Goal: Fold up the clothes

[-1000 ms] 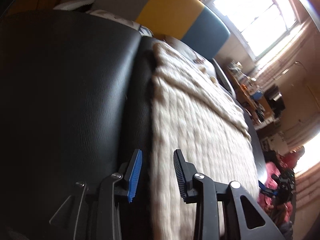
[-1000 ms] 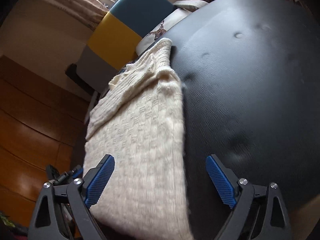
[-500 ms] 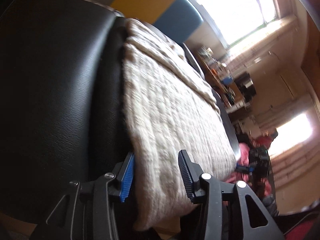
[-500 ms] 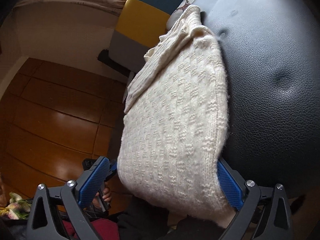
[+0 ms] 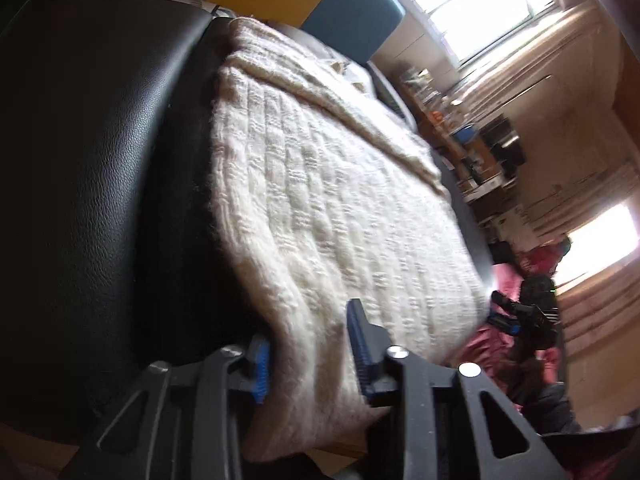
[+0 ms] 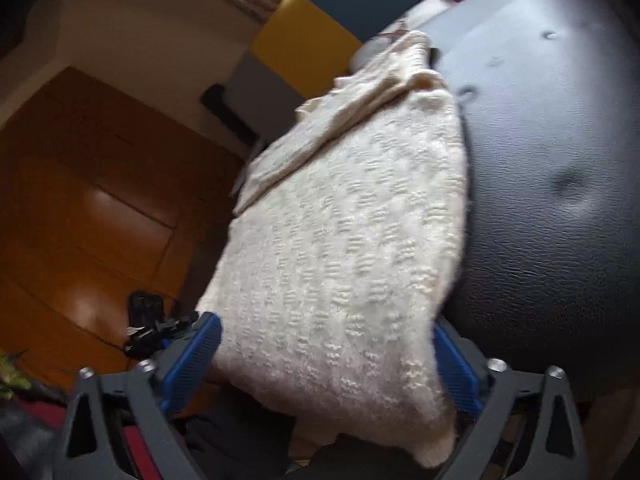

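My left gripper (image 5: 310, 354) and right gripper (image 6: 324, 364), fingers spread, straddle the cream knitted sweater's (image 5: 340, 208) near corners on black leather upholstery (image 6: 560, 200), placed to pinch and lift the hem.

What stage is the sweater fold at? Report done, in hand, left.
Done: cream sweater lies as a narrow strip, a layer folded over its far end, on the black cushion. In hand: left gripper and right gripper straddle the near hem, jaws apart. Left: closing, folding hem away.

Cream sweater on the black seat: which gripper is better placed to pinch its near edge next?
Left, probably. The left gripper has narrow jaws already straddling the sweater edge; the right gripper stands wide across the whole hem.
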`<state>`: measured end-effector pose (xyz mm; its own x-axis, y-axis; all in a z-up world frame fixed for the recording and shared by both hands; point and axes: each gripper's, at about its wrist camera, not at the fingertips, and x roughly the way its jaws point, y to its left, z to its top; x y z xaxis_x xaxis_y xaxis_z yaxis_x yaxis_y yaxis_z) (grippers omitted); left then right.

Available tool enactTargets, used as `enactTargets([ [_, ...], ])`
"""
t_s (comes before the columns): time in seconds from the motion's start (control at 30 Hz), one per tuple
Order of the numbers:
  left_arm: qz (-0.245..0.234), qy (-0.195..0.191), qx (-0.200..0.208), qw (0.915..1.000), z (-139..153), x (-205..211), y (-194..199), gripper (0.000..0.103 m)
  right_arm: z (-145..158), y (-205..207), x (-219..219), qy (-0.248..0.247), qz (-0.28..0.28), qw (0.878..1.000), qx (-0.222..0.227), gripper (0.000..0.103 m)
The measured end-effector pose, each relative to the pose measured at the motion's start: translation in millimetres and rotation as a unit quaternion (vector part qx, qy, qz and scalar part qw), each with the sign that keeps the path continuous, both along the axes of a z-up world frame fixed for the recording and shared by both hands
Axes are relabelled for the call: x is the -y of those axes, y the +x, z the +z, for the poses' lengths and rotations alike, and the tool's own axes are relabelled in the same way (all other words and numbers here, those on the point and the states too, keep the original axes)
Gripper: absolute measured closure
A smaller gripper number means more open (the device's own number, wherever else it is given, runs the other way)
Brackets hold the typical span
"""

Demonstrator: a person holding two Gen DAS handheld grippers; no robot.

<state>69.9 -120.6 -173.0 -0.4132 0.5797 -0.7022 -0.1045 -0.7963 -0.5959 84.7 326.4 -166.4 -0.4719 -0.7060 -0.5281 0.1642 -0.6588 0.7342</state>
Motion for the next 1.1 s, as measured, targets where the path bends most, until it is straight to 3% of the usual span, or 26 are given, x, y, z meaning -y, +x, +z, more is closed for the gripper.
enactTargets([
  [0.07, 0.002, -0.012, 0.014, 0.9998, 0, 0, -5, 0.079, -3, 0, 0, 0.031, -0.006, 0.999, 0.018, 0.07],
  [0.13, 0.003, -0.017, 0.026, 0.9995, -1, -1, -9, 0.079, -6, 1, -3, 0.05, -0.012, 0.998, 0.026, 0.087],
  [0.23, 0.021, 0.007, 0.027, 0.9994, -5, 7, -5, 0.079, -8, 5, -10, 0.05, -0.014, 0.999, 0.016, 0.087],
  [0.33, 0.024, 0.012, -0.013, 0.9996, -9, 7, 3, 0.079, -9, 10, -15, 0.04, -0.016, 0.999, 0.002, 0.081],
  [0.4, 0.025, 0.01, -0.02, 0.9995, -8, 6, 5, 0.079, -6, 12, -10, 0.042, -0.008, 0.999, -0.008, 0.066],
  [0.47, 0.028, 0.011, -0.017, 0.9994, -8, 7, 3, 0.079, -2, 14, -3, 0.049, 0.005, 0.999, -0.018, 0.043],
  [0.53, 0.019, -0.01, -0.011, 0.9997, -4, 3, -1, 0.079, 2, 15, 5, 0.057, 0.017, 0.998, -0.028, 0.033],
  [0.57, 0.013, -0.025, -0.009, 0.9996, -2, 0, -3, 0.085, 4, 16, 8, 0.061, 0.023, 0.997, -0.033, 0.032],
  [0.63, 0.008, -0.066, -0.017, 0.9976, 1, -1, 1, 0.095, 10, 13, 17, 0.091, 0.033, 0.995, -0.026, 0.034],
  [0.7, 0.007, -0.059, -0.016, 0.9981, 0, 1, 4, 0.096, 14, 10, 25, 0.141, 0.037, 0.989, -0.016, 0.047],
  [0.77, 0.005, -0.043, -0.011, 0.999, -2, 5, 8, 0.097, 14, 12, 25, 0.169, 0.036, 0.985, -0.01, 0.075],
  [0.83, 0.004, -0.026, -0.007, 0.9996, -6, 10, 15, 0.097, 10, 15, 17, 0.159, 0.029, 0.987, 0.004, 0.088],
  [1.0, 0.009, 0.019, 0.01, 0.9997, -14, 19, 7, 0.097, 1, 16, 4, 0.122, 0.009, 0.992, 0.018, 0.088],
  [1.1, 0.01, 0.016, 0.01, 0.9998, -14, 18, -3, 0.094, -2, 12, 0, 0.107, 0.004, 0.994, 0.018, 0.088],
])
